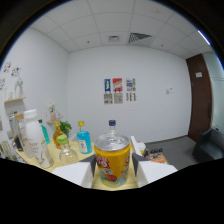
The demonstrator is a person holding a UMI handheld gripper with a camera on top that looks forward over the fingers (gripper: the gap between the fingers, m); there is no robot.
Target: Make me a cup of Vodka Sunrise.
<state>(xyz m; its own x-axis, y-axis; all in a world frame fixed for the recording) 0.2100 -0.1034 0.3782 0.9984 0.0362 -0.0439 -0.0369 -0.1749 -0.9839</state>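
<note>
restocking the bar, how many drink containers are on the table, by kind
Cans: 1, the orange can between the gripper fingers, which press its sides
Bottles: 4, a white bottle, a blue bottle, a dark-capped bottle behind the can, and a yellow bottle with a green cap
Glasses: 1, a clear glass
Total: 6

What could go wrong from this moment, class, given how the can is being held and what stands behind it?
1. The orange can sits between the fingers of the hand-held gripper, raised off the table; a loose grip could let it slip.
2. A dark-capped bottle stands just beyond the can, with a blue bottle and a white bottle beside it; a forward sweep might topple them.
</note>
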